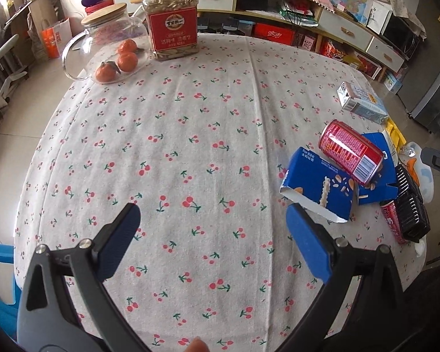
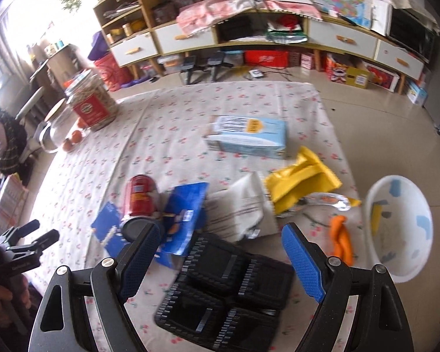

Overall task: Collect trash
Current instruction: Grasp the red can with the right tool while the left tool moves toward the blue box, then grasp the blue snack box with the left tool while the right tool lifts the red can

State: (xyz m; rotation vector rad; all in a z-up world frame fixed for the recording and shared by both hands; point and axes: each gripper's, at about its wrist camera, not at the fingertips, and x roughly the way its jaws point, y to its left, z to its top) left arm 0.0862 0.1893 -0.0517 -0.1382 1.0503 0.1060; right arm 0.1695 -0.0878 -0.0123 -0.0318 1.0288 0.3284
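Note:
Trash lies at the right end of the cherry-print tablecloth (image 1: 190, 146): a red can (image 1: 350, 155) on torn blue cartons (image 1: 316, 184), a light blue box (image 1: 360, 102) and a black plastic tray (image 1: 410, 202). My left gripper (image 1: 212, 220) is open and empty over bare cloth, left of the pile. My right gripper (image 2: 220, 243) is open and empty just above the black tray (image 2: 220, 296). Around it lie the red can (image 2: 139, 196), the blue cartons (image 2: 184, 217), a white wrapper (image 2: 240, 208), a yellow bag (image 2: 302, 182), an orange scrap (image 2: 341, 239) and the light blue box (image 2: 249, 136).
A white bin (image 2: 402, 228) stands off the table's right edge. At the far left of the table stand a nut jar (image 1: 171, 17) and a glass pot (image 1: 108, 35), with oranges (image 1: 117, 61) beside them. Shelves and boxes line the far wall.

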